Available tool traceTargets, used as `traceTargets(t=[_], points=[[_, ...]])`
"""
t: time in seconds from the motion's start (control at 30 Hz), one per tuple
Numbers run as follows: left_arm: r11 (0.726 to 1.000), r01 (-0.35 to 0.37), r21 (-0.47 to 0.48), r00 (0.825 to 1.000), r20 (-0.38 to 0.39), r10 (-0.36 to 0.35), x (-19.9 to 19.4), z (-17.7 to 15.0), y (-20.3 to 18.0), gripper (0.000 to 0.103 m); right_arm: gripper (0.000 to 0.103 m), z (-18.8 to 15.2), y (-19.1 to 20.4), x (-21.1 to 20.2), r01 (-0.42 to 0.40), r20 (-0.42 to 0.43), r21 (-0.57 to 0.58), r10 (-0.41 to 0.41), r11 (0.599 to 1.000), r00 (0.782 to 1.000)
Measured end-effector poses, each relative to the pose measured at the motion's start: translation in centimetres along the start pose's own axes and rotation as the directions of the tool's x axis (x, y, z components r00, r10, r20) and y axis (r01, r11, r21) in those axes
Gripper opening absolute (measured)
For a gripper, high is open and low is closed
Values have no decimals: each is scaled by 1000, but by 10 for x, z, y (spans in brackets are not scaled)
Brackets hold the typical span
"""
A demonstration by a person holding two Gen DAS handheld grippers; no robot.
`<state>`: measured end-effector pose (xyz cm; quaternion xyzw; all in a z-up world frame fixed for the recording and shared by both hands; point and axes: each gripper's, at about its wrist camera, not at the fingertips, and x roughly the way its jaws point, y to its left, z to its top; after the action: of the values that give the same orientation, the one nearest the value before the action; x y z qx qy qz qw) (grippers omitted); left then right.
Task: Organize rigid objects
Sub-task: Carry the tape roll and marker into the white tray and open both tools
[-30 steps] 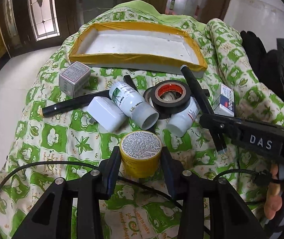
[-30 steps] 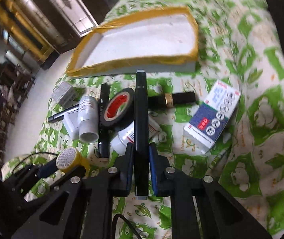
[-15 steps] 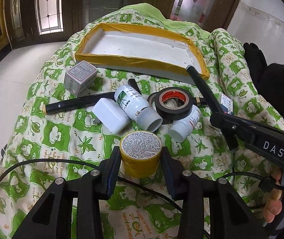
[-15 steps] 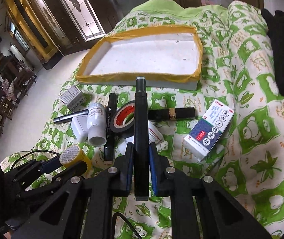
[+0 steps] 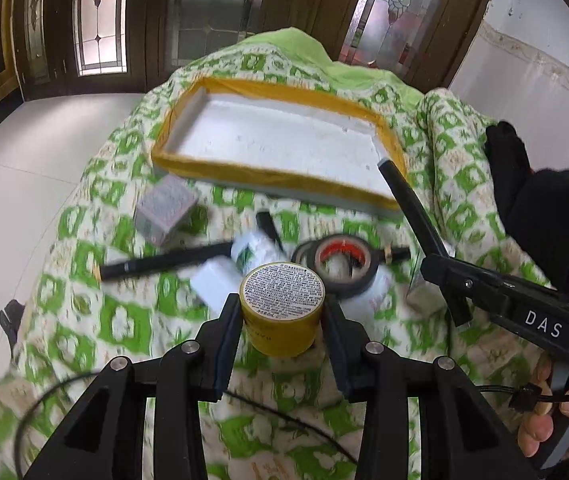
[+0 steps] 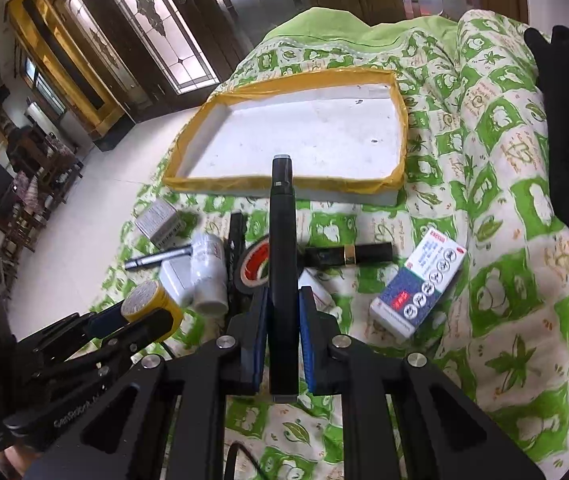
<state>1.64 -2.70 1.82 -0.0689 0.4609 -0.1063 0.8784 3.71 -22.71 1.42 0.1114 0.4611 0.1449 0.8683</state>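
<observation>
My left gripper (image 5: 282, 314) is shut on a small yellow jar (image 5: 282, 306) with a printed white lid, held above the green quilt. My right gripper (image 6: 282, 312) is shut on a long black pen-like stick (image 6: 282, 240) that points toward the white foam tray (image 6: 398, 132) with its yellow taped rim. In the left wrist view the tray (image 5: 276, 178) lies beyond the pile, and the right gripper (image 5: 440, 268) with its stick (image 5: 408, 196) comes in from the right. The left gripper (image 6: 140, 316) with the jar (image 6: 148, 302) shows at lower left in the right wrist view.
On the quilt lie a black tape roll (image 5: 340, 260), white bottles (image 6: 206, 268), a grey box (image 5: 166, 208), a black marker (image 5: 160, 264), a black tube with a gold band (image 6: 348, 254) and a blue-and-white box (image 6: 418, 284). Dark clothing (image 6: 568, 120) sits at right. A cable (image 5: 292, 424) trails below.
Both grippers have risen with the jar and the stick still held. The pile on the quilt now looks smaller and farther below, and the tray sits more central.
</observation>
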Motion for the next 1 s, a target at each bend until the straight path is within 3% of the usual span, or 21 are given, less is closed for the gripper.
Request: traceTargets(t=[0.47,1.0], points=[[1000,-4,-2,1000,25,4,25,80,-3,42,14,77,-36,17,-30,14,125,29,992,999],[999,-36,-25,999,-20,36,101,146,-3,42,14,133,-65,90,1,-37,198,6,980,999]])
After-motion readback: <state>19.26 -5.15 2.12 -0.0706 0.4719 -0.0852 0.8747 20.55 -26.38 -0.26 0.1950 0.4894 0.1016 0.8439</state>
